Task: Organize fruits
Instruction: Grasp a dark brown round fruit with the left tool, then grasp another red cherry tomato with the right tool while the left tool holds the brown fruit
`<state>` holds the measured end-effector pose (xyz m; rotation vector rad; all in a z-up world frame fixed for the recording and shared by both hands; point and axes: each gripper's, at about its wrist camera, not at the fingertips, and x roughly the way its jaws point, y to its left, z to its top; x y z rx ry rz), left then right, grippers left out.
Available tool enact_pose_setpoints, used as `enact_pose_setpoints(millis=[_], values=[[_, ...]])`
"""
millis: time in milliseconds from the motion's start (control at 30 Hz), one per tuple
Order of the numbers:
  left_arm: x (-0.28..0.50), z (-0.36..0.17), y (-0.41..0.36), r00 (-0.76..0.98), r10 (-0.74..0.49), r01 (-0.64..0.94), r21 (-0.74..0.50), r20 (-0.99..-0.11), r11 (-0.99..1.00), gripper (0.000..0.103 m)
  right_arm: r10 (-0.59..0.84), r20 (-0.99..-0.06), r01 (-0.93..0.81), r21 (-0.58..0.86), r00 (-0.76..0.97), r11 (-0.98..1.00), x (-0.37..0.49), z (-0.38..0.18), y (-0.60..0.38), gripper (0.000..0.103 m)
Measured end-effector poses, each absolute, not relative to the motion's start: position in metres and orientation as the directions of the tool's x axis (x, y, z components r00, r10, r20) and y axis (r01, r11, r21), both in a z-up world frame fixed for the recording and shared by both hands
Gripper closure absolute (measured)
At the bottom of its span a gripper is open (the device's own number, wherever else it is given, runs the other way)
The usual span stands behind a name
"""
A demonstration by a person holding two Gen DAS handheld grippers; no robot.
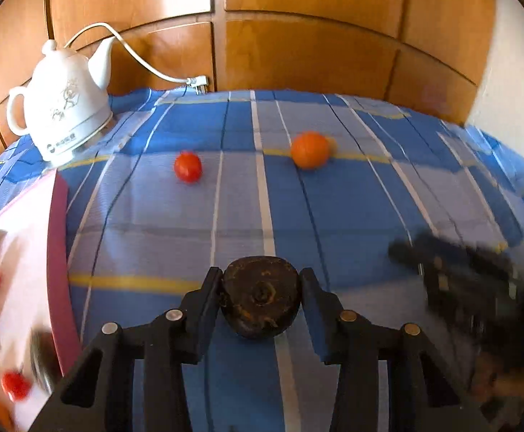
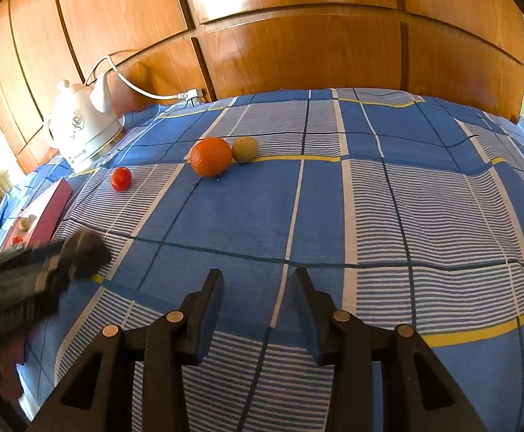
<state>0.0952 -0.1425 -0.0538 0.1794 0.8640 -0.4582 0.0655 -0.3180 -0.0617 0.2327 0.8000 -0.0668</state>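
Observation:
My left gripper (image 1: 260,288) is shut on a dark brown round fruit (image 1: 260,300), held above the blue checked cloth. A red tomato (image 1: 188,166) and an orange (image 1: 309,149) lie further back on the cloth. In the right wrist view the same tomato (image 2: 121,179) and orange (image 2: 211,156) show, with a yellow-green fruit (image 2: 245,149) touching the orange's right side. My right gripper (image 2: 258,288) is open and empty above the cloth. The left gripper (image 2: 63,262) appears blurred at the left with the dark fruit.
A pink-rimmed white tray (image 1: 58,252) at the left holds several small fruits. A white electric kettle (image 1: 63,108) with its cord stands at the back left. Wooden wardrobe doors (image 2: 298,36) rise behind the cloth.

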Motion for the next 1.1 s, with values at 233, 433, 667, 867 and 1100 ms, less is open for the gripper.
enact_pose_setpoints(millis=[233, 433, 667, 867, 1100], values=[[0.081, -0.069, -0.137, 0.607, -0.326, 0.467, -0.007, -0.725, 0.884, 0.059, 0.018, -0.721, 0.149, 0.167, 0.692, 0.975, 0.066, -0.062, -0.316, 0.062], [0.076, -0.072, -0.133, 0.635, -0.350, 0.483, 0.000, -0.689, 0.876, 0.059, 0.009, -0.733, 0.144, 0.146, 0.681, 0.979, 0.067, -0.060, -0.314, 0.062], [0.073, -0.073, -0.131, 0.649, -0.364, 0.482, -0.008, -0.668, 0.876, 0.059, 0.161, -0.745, -0.089, 0.136, 0.647, 0.987, 0.087, -0.024, -0.292, 0.064], [0.073, -0.073, -0.129, 0.649, -0.378, 0.485, -0.024, -0.660, 0.874, 0.059, 0.328, -0.756, -0.281, 0.196, 0.566, 0.939, 0.142, -0.003, -0.253, 0.064], [0.073, -0.073, -0.128, 0.650, -0.389, 0.484, -0.038, -0.653, 0.874, 0.059, 0.353, -0.803, -0.345, 0.197, 0.481, 0.918, 0.202, -0.017, -0.212, 0.064]])
